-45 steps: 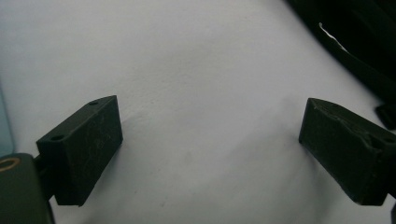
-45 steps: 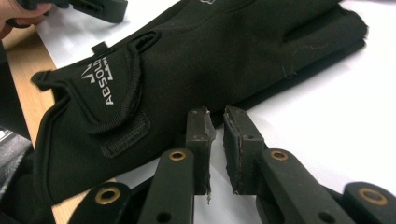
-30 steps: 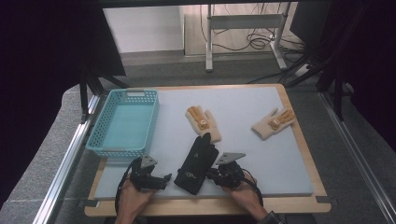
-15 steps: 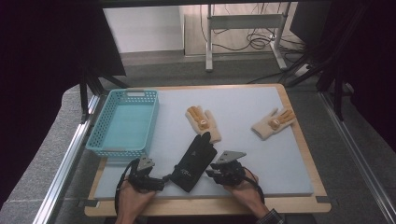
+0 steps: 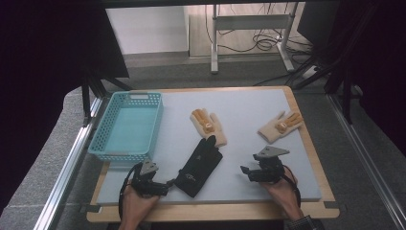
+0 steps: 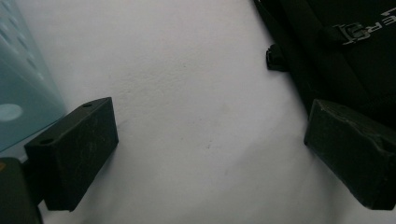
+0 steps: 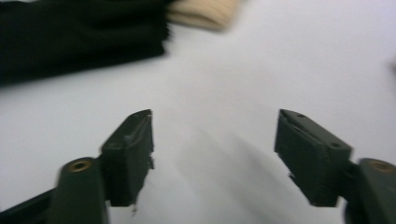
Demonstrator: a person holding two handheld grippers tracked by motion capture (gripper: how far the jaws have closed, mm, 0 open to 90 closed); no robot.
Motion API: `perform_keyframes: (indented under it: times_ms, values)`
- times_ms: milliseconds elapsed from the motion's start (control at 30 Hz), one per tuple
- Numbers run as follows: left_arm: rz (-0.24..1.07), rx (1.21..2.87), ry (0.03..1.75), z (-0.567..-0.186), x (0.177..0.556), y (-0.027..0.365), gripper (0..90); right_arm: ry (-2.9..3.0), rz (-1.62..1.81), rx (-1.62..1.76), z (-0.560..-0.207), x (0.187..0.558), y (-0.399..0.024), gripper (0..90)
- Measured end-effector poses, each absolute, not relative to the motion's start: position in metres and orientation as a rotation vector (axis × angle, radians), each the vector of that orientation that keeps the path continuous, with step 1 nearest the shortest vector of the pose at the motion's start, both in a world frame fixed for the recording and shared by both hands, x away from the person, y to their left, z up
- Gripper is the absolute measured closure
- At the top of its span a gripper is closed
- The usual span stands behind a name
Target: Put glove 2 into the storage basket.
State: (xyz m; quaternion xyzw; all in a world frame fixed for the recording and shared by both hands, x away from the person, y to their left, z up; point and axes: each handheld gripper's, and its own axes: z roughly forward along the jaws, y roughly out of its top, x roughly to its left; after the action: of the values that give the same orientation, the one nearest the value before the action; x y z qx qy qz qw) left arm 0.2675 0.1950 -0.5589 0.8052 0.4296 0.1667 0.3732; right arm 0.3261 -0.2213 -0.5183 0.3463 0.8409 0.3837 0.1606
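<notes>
The black fabric glove with white lettering near its cuff [image 5: 200, 165] is laid flat on the pale grey table mat [image 5: 249, 103], fingers pointing away from the person, cuff towards the near edge. Its fingertips are touching or slightly overlapping the cuff of a cream knitted glove with orange trim [image 5: 208, 125]; a second cream knitted glove [image 5: 280, 126] is placed well apart, towards the far right. A light blue perforated plastic basket [image 5: 106, 146] is set at the left of the mat, empty, presumably as the place where the gloves are to be gathered.

The left gripper [image 5: 165, 186] is held low just beside the black glove's cuff, its jaws spread wide with only bare mat between them; in the left gripper view the glove [image 6: 336, 51] is seen lying by one jaw, not between the two. The right gripper [image 5: 245, 171] is held to the right of the glove, apart from it. Its jaws have just been opening and are seen wide in the right gripper view, nothing between them, so the glove is judged released.
</notes>
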Motion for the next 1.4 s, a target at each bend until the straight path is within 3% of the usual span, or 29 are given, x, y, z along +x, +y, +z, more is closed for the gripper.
perform_keyframes:
  times_ms: [400, 733, 967, 1400]
  values:
    - [0.422, 2.065, 1.100, -0.558, 0.268, 0.196, 3.8, 2.317, 0.967, 1.108, -0.531, 0.340, -0.254, 17.0]
    - [0.414, 2.074, 1.089, -0.557, 0.266, 0.198, 5.9, 2.316, 0.972, 1.113, -0.532, 0.340, -0.254, 17.0]
    - [0.335, 2.070, 1.097, -0.549, 0.259, 0.199, 5.4, 2.316, 0.974, 1.112, -0.532, 0.340, -0.254, 17.0]
    - [0.321, 2.096, 1.047, -0.522, 0.260, 0.169, 5.8, 2.314, 0.974, 1.110, -0.532, 0.340, -0.254, 17.0]
